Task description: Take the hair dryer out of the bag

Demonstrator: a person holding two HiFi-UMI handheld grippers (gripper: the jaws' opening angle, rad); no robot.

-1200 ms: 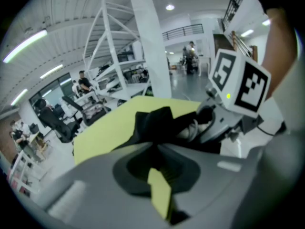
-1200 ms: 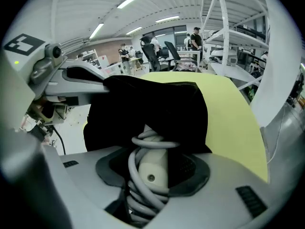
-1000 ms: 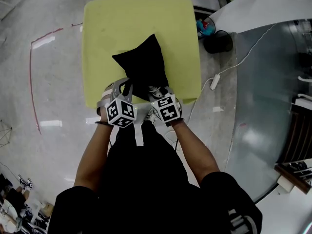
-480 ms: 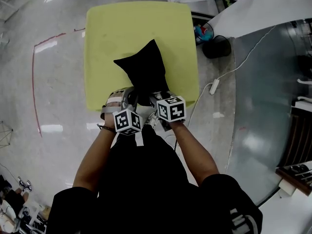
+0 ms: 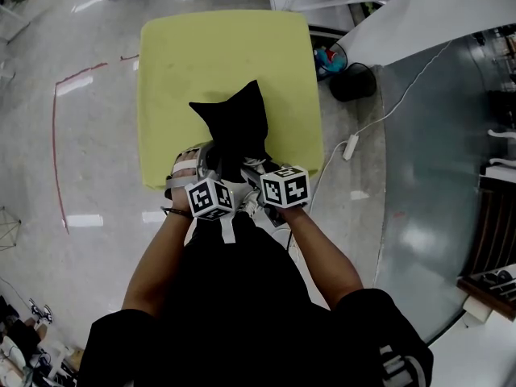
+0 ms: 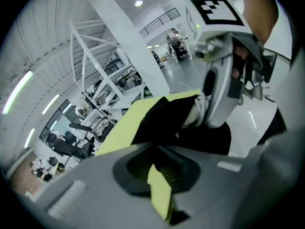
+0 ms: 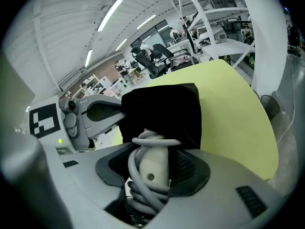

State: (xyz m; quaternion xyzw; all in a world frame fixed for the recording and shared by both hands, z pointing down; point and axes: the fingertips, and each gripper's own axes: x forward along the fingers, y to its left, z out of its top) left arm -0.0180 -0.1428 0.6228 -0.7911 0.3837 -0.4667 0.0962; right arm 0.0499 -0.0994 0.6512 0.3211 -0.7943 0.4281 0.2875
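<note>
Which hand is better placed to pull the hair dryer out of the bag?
Right. The right gripper clamps the hair dryer by its cord-wound handle, poking from the bag; the left gripper is shut at the bag's edge.

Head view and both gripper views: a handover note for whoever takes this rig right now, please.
Left hand-held gripper: shut at the black cloth bag's mouth; a pinch on cloth is unclear.
Right hand-held gripper: shut on the white hair dryer's handle, grey cord wound round it.
Bag lies on the yellow-green table's near edge.
Done: handle out, gripped. To do: draw the dryer's head, hidden in the bag, free.
</note>
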